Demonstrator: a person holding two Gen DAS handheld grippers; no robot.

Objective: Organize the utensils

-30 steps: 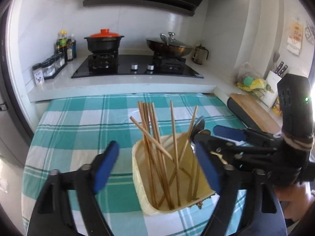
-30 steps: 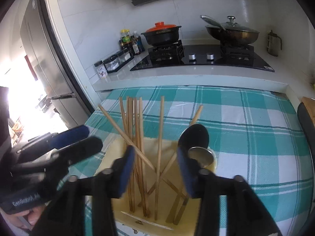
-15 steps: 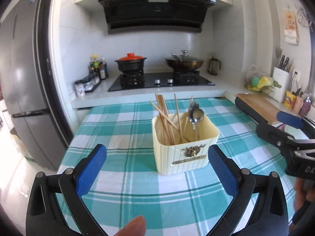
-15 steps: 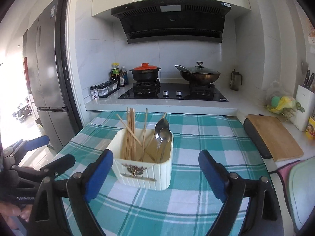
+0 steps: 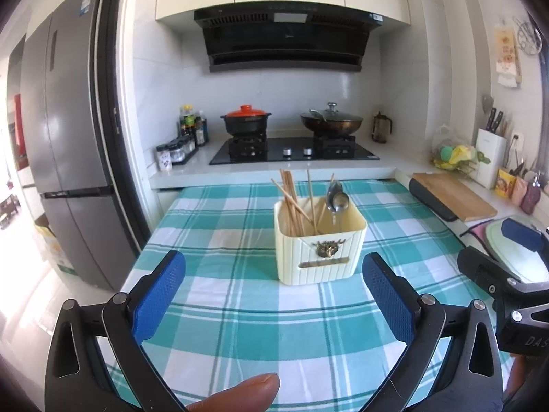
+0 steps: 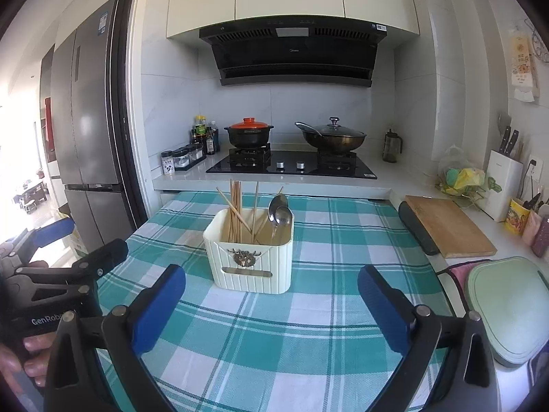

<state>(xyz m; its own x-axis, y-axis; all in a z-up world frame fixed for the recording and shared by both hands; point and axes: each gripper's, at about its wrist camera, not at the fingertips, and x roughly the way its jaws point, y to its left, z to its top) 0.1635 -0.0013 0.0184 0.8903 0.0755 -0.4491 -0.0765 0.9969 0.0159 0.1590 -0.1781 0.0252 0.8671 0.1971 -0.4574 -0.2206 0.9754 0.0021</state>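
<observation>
Tablecloth (image 5: pixel 219 295): fingertip (image 5: pixel 236 393) in left view only, w/ left claw (image 5: pixel 274 295).

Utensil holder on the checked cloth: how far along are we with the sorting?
Looks nearly finished. The chopsticks and two spoons stand in the holder. Nothing is in hand: the left gripper is open and empty, and the right gripper is opening with nothing between its fingers. No loose utensils show on the cloth.

The holder (image 5: pixel 320 257) hides the chopsticks' (image 5: pixel 291 202) lower ends (spoon handles (image 5: pixel 332 218) probably too).
</observation>
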